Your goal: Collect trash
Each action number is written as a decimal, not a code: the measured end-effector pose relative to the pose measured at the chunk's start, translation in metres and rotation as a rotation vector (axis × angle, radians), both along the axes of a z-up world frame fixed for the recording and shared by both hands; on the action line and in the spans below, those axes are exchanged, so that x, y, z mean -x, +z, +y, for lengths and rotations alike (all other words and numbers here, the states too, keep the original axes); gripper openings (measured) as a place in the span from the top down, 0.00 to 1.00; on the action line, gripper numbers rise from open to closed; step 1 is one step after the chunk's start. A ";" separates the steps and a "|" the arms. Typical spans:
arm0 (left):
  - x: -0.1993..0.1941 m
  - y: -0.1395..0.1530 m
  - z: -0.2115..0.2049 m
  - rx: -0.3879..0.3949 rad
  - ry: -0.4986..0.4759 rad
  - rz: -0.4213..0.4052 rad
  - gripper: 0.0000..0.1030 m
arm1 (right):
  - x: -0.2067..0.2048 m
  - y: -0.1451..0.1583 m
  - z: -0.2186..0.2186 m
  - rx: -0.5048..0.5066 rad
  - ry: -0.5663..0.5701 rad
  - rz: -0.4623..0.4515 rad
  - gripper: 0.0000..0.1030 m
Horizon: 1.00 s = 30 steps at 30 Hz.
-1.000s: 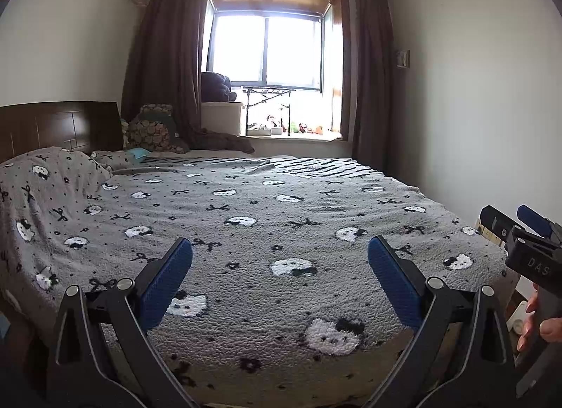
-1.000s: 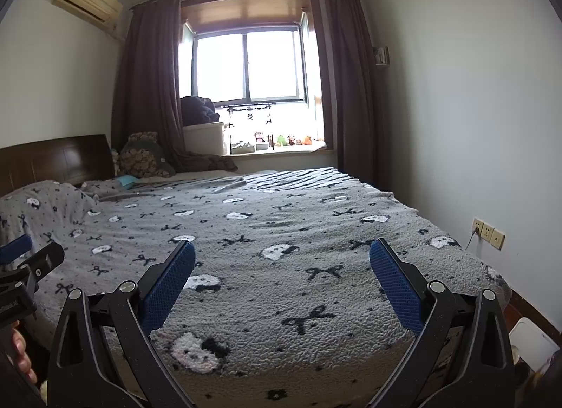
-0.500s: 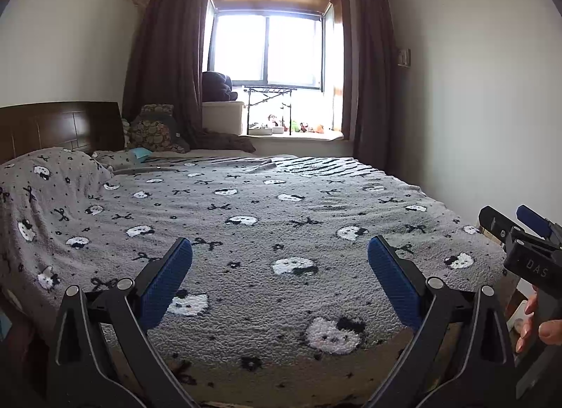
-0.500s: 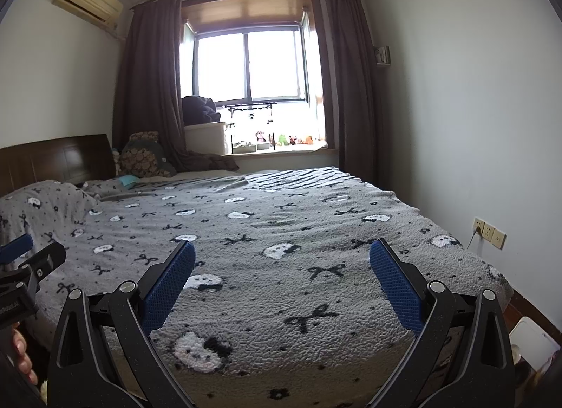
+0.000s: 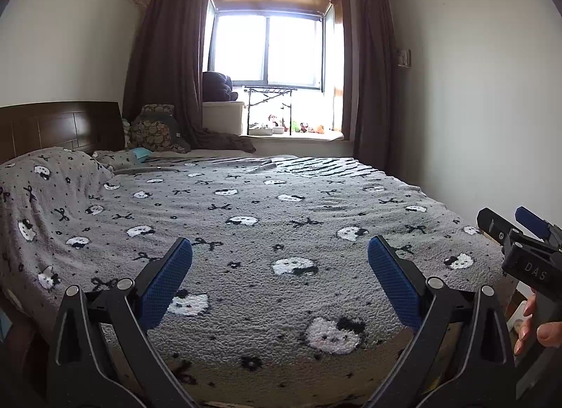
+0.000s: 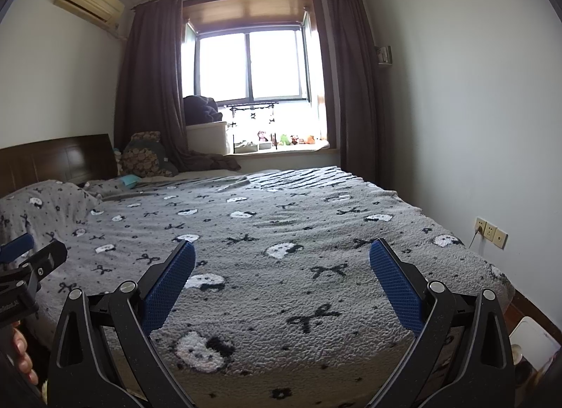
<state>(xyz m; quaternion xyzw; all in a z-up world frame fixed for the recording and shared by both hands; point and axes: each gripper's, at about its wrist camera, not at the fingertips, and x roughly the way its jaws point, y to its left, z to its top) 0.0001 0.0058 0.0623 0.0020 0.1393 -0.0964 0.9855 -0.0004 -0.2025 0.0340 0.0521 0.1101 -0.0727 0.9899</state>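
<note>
My left gripper is open and empty, held above the foot of a bed with a grey cat-and-bow blanket. My right gripper is open and empty over the same blanket. The right gripper also shows at the right edge of the left wrist view, and the left gripper at the left edge of the right wrist view. A small teal item lies near the pillows; I cannot tell what it is. No clear trash shows on the bed.
A dark wooden headboard is at the left. A window sill with toys and a white box lies beyond the bed. The right wall carries sockets. A white object stands on the floor at the bed's right.
Both grippers have drifted slightly; the view is almost the same. Nothing was taken hold of or let go.
</note>
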 end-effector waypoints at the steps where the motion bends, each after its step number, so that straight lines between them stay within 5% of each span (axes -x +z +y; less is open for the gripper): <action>1: 0.000 0.000 0.000 0.000 0.001 0.000 0.08 | 0.000 0.000 0.000 0.000 0.000 0.000 0.03; 30: 0.001 0.002 0.001 0.009 0.070 -0.011 0.08 | 0.001 -0.001 0.007 -0.003 0.002 0.003 0.03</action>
